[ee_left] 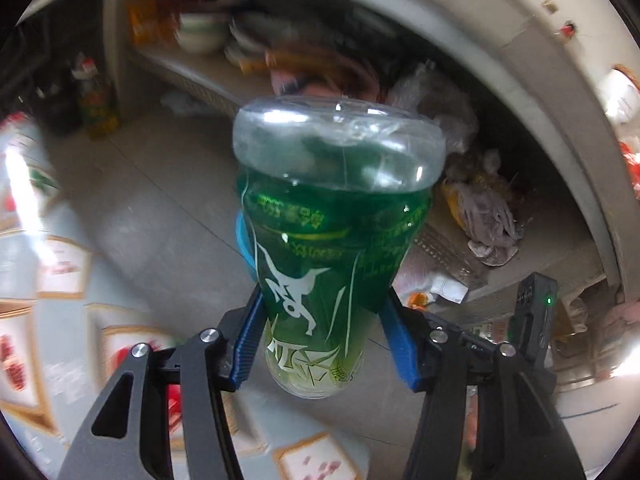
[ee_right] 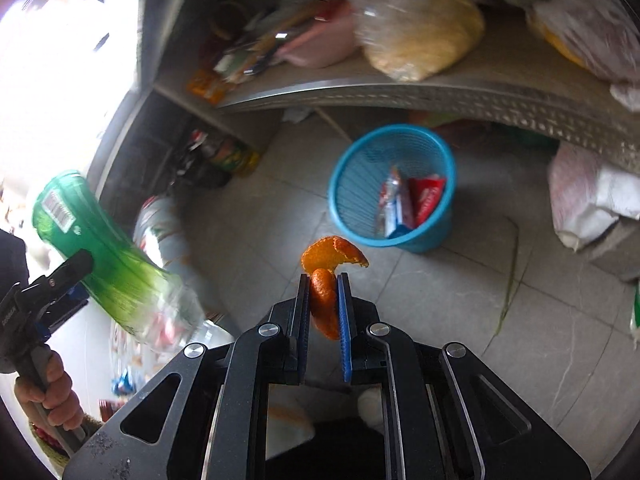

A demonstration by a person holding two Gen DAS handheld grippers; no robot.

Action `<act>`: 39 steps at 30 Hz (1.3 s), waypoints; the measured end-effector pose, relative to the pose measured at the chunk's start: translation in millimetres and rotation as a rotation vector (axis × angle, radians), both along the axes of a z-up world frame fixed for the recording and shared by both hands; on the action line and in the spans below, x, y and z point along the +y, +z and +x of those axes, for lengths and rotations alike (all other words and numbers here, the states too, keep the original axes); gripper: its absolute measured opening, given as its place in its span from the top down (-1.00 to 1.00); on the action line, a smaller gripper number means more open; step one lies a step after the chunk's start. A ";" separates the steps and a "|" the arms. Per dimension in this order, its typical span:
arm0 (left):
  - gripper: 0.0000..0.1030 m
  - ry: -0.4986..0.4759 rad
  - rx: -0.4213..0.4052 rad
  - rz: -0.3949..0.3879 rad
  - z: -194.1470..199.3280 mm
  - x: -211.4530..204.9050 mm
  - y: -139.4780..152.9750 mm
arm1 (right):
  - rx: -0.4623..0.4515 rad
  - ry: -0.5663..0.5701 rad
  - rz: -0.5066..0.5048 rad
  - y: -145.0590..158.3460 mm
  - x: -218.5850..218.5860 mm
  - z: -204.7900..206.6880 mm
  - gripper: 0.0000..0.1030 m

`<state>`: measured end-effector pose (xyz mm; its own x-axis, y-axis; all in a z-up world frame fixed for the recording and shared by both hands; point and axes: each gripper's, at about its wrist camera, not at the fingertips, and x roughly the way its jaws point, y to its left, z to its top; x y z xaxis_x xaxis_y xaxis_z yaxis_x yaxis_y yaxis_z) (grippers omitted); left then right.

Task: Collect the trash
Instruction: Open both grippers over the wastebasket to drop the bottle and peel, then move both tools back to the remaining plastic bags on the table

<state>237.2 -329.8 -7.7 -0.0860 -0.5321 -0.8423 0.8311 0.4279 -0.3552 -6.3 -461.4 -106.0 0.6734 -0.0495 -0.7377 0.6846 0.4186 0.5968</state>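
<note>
The left gripper point(ee_left: 324, 308) has its jaws closed around a green plastic bottle point(ee_left: 332, 240), the blue pads pressing the bottle's narrower waist from both sides. In the left wrist view the bottle points away from the camera, its clear rounded bottom at the far end and its white-printed green label nearer the fingers. A sliver of blue shows just behind the bottle on its left side, too little to say what it is. The right gripper point(ee_right: 324, 308) holds a piece of orange peel point(ee_right: 326, 276) between jaws set narrow, with the peel curling out past the fingertips toward the far side. Beyond the peel and a little to the right, a blue mesh bin point(ee_right: 432, 240) stands on the grey tiled floor point(ee_right: 460, 320), leaning slightly, with red and white wrappers point(ee_right: 412, 204) lying inside it. In the right wrist view the left gripper point(ee_right: 78, 280) appears at the left edge, gripped by a bare hand point(ee_right: 52, 392), and the bottle point(ee_right: 100, 248) slants across that side, well apart from the bin. A metal shelf point(ee_right: 400, 90) runs across the far part of the scene above the bin, loaded with a pink tub point(ee_right: 320, 40) and plastic bags point(ee_right: 420, 32), blurred by motion. More bags point(ee_right: 588, 200) sit on the floor to the right of the bin, under the shelf.
</note>
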 end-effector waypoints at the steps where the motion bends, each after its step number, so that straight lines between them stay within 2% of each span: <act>1: -0.05 -0.008 0.017 0.025 2.1 -18.3 -11.1 | 0.001 -0.008 0.004 -4.2 -7.8 4.3 0.78; 5: -0.07 -0.003 0.035 0.090 15.7 -82.9 -41.3 | -0.003 -0.049 -0.001 -19.6 -50.2 37.8 0.68; 6: -0.11 0.011 0.044 0.094 22.0 -101.6 -49.2 | 0.000 -0.060 -0.010 -25.6 -60.7 48.4 0.49; 7: -0.28 0.030 0.065 0.091 29.5 -118.1 -57.8 | 0.017 -0.077 -0.017 -35.2 -74.1 58.3 0.29; 8: -0.33 0.058 0.067 0.091 36.8 -127.0 -63.8 | 0.035 -0.100 -0.018 -47.4 -86.1 65.2 0.03; 10: -0.36 0.138 0.062 0.095 47.0 -128.2 -72.8 | 0.070 -0.125 -0.020 -69.1 -99.7 70.4 0.03; 11: -0.36 0.168 0.085 0.090 50.4 -124.0 -75.6 | 0.096 -0.143 -0.015 -78.4 -101.4 68.8 0.03; 13: -0.36 0.174 0.132 0.076 50.4 -110.5 -77.6 | 0.085 -0.158 0.012 -89.8 -97.8 60.7 0.03; 14: -0.37 0.164 0.129 0.075 49.9 -105.2 -77.0 | 0.079 -0.161 0.014 -93.5 -94.4 55.7 0.03; 18: -0.37 0.127 0.050 0.056 44.2 -73.3 -63.7 | 0.108 -0.135 -0.022 -98.7 -72.8 39.0 0.03; 22: -0.37 0.120 0.040 0.027 38.4 -35.5 -48.8 | 0.107 -0.133 -0.039 -95.0 -59.9 24.9 0.03; 26: -0.37 0.116 0.015 -0.015 25.8 -2.3 -26.9 | 0.100 -0.122 -0.079 -76.7 -40.9 8.8 0.03; 31: -0.37 0.113 -0.028 -0.078 9.0 52.9 8.6 | 0.094 -0.059 -0.151 -46.5 -16.1 11.8 0.02; 35: -0.45 0.138 -0.099 -0.120 -4.4 115.3 42.2 | 0.056 0.034 -0.195 -7.8 12.7 7.7 -0.12; 39: -0.55 0.216 -0.186 -0.157 -15.4 192.8 70.8 | 0.020 0.167 -0.217 24.4 41.8 17.7 -0.18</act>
